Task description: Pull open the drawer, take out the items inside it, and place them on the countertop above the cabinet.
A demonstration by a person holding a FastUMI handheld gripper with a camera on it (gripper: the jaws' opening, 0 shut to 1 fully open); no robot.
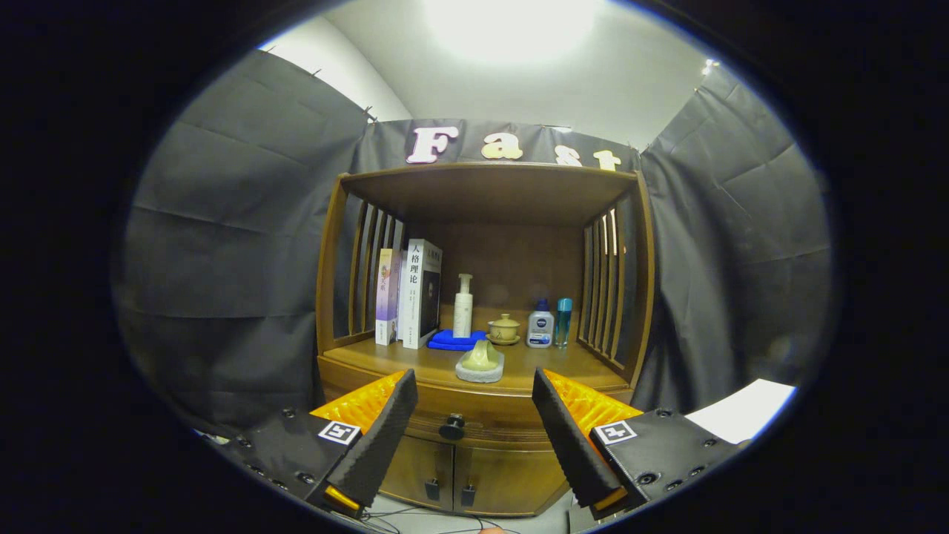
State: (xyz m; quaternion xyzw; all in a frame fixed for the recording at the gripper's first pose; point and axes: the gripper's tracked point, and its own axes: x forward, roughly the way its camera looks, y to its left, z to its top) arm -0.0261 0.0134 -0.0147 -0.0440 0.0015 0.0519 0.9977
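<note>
Fingers (406,415) spread wide before the wooden drawer's (474,426) round knob (451,426).

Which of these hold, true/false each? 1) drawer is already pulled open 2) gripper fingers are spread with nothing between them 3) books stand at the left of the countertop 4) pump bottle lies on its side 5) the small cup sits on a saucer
1) False. The drawer is shut, its knob ahead of the fingers, untouched.
2) True. The gripper is open, holding nothing.
3) True. The books stand upright at the left of the countertop.
4) False. The pump bottle stands upright behind the blue cloth.
5) True. The cup sits on a saucer.
</note>
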